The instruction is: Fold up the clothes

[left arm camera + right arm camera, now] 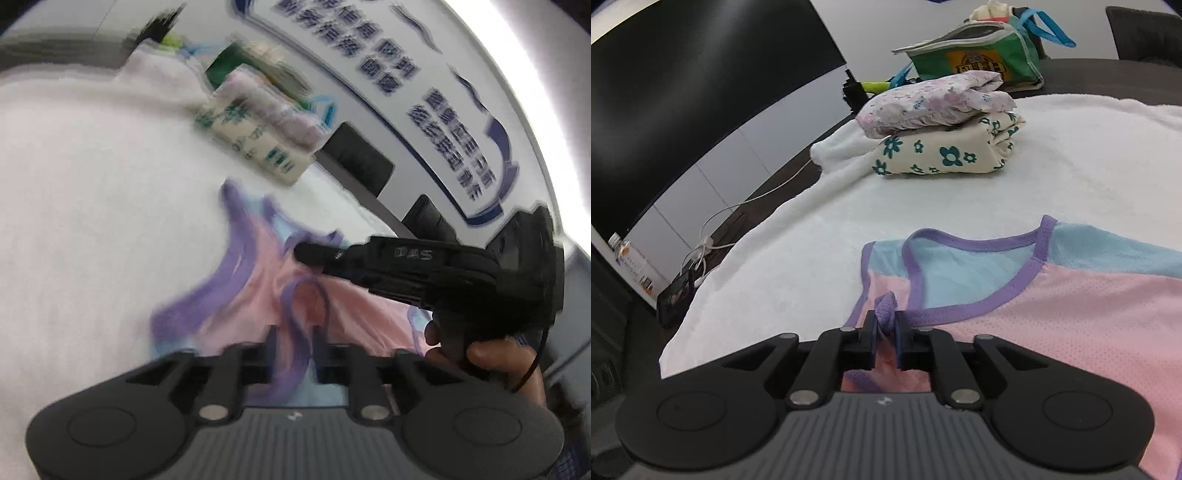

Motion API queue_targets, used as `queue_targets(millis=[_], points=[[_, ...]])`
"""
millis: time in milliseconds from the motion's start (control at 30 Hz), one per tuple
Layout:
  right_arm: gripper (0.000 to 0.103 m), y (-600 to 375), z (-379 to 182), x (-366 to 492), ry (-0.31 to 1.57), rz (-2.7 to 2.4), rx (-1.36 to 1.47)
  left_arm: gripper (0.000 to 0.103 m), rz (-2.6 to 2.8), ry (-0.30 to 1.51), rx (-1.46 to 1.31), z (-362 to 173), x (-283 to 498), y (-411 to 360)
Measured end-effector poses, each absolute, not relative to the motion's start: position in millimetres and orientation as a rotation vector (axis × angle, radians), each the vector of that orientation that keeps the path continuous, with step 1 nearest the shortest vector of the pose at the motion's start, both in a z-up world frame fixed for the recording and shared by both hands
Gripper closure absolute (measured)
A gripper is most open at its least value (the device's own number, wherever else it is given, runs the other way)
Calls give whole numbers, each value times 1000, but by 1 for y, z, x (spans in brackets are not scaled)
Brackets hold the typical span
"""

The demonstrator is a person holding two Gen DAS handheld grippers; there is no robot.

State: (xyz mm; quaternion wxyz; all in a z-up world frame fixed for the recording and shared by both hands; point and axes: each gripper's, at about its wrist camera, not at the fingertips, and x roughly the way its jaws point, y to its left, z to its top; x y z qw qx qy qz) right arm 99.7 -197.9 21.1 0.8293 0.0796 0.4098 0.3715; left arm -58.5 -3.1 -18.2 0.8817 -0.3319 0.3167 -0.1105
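Pink vest, stuffed green bag

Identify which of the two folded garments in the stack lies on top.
The pale one with small pink and lilac flowers lies on top; the cream one with bold teal flowers sits beneath it, directly on the white blanket.

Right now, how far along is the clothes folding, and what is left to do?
Done: two folded garments are stacked, the pink floral bundle on the cream one with teal flowers. In hand: the pink and blue mesh vest with purple trim lies unfolded on the white fleece blanket; the right tongs pinch its purple trim, the left tongs straddle another strip. Left: fold and stack it.
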Motion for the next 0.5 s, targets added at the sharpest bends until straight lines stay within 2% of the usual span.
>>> queue_targets(millis=[67, 167, 233, 300, 333, 500], points=[[75, -202, 22, 96, 848, 798, 170, 75, -227, 628, -683, -17, -68, 2], [73, -218, 36, 79, 740, 792, 170, 67, -230, 565, -663, -10, -85, 10], [73, -230, 45, 69, 702, 769, 175, 66, -242, 523, -653, -4, -96, 15], [81, -238, 51, 59, 679, 742, 163, 66, -243, 481, -610, 2, -105, 18], [90, -239, 53, 55, 680, 732, 145, 66, -237, 461, -591, 4, -109, 19], [93, -206, 27, 49, 756, 748, 52, 66, -200, 439, -555, 11, -110, 20]])
